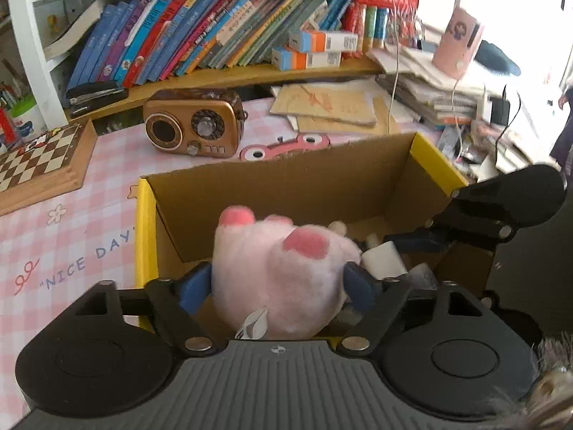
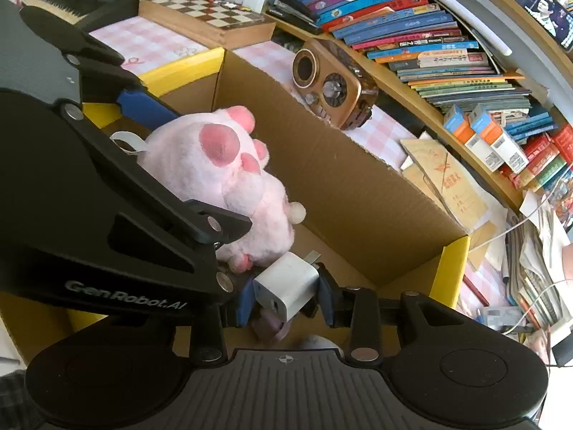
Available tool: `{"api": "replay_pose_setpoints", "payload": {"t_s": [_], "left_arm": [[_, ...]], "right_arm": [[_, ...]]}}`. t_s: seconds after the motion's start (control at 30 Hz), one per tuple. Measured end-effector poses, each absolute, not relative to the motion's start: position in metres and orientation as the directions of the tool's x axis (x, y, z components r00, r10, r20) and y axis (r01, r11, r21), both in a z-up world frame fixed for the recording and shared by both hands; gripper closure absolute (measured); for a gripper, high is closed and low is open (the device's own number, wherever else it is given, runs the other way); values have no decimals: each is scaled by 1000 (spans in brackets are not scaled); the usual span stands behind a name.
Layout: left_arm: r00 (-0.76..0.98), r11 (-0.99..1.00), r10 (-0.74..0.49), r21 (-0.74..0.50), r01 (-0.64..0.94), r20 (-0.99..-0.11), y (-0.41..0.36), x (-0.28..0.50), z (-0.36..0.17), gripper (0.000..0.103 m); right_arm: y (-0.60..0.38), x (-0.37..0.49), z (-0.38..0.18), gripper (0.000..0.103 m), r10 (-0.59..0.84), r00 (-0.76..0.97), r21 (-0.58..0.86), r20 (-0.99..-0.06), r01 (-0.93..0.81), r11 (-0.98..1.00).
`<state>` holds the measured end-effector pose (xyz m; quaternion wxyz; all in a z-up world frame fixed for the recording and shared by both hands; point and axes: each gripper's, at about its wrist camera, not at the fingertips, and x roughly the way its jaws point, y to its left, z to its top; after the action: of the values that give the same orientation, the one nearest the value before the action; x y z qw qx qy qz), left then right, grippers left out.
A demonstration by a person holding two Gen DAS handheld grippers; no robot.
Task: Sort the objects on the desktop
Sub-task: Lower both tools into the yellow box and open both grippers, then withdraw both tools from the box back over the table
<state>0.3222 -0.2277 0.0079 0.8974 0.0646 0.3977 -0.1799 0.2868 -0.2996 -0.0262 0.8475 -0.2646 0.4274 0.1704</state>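
The pink paw plush sits inside the cardboard box, between the left gripper's spread jaws. Beside it, the right gripper, marked "GenRobot.AI", clamps a white charger. Behind the box stands a brown radio; left of it, the mat reads "NICE DAY".

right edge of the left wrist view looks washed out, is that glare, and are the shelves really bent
Left wrist view: daylight blows out the upper right beside the pink cup, so detail there is lost; the bookshelf bows from fisheye distortion. Right wrist view: evenly lit, the same shelf curves, and the white charger is sharp.
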Motion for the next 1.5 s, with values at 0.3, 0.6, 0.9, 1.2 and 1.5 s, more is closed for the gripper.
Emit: {"api": "replay_pose_setpoints", "payload": {"t_s": [0.3, 0.6, 0.9, 1.2, 1.5], "left_arm": [[738, 914, -334, -10, 406, -586, -217, 276, 40, 10], [841, 945, -280, 22, 327, -463, -171, 204, 65, 0], [876, 988, -144, -25, 149, -461, -105, 134, 57, 0], [888, 994, -103, -24, 103, -448, -71, 73, 51, 0], [889, 992, -92, 40, 123, -449, -57, 23, 38, 0]], "right_arm": [[-315, 260, 1, 58, 108, 688, -275, -717, -422, 864], [-326, 201, 40, 39, 110, 814, -159, -570, -240, 958], [-313, 126, 39, 19, 16, 861, -16, -509, -28, 999], [-285, 59, 34, 16, -51, 868, 21, -494, 71, 997], [-250, 9, 21, 8, -58, 853, 19, -518, 79, 997]]}}
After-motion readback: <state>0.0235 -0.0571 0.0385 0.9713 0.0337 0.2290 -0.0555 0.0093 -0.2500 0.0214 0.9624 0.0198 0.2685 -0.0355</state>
